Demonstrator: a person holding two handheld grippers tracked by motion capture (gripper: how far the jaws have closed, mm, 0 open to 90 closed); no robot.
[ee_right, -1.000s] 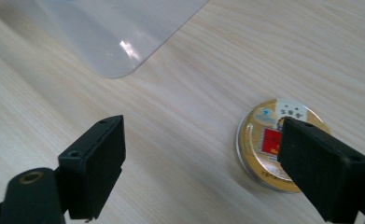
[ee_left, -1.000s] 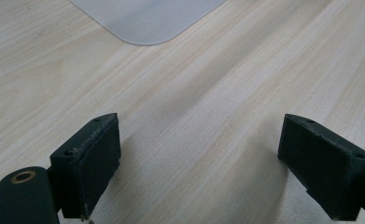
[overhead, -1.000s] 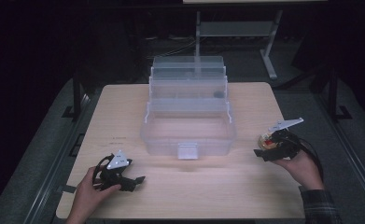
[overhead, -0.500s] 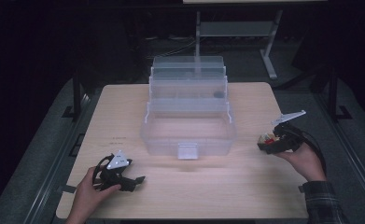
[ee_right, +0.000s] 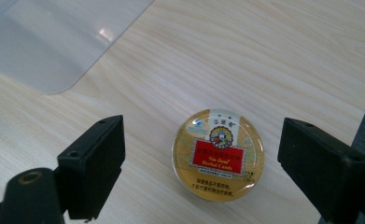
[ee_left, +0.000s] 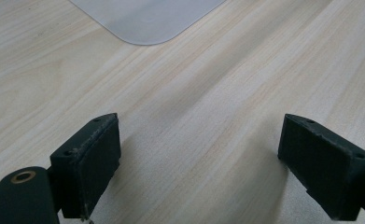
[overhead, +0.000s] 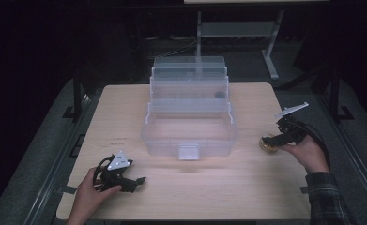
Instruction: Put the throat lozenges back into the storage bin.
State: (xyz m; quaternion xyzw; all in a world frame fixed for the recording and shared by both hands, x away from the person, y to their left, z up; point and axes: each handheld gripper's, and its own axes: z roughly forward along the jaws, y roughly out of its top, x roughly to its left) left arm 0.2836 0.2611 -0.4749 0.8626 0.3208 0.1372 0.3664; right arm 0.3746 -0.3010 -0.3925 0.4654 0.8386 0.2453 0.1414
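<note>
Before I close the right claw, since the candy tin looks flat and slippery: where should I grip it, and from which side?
Grip the round candy tin across its rim, at opposite sides of the circle, coming down from above. It lies flat, label up, on the table, so only the low side wall offers purchase. The right claw already stands open with a jaw on either side; lower until the pads reach the rim, then close.

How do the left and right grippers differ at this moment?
The right gripper has a round candy tin lying between its open jaws, untouched; the left gripper has bare table between its jaws. In the high view, the right's grey plate tilts higher than the left's. Both are open and hand-held.
</note>
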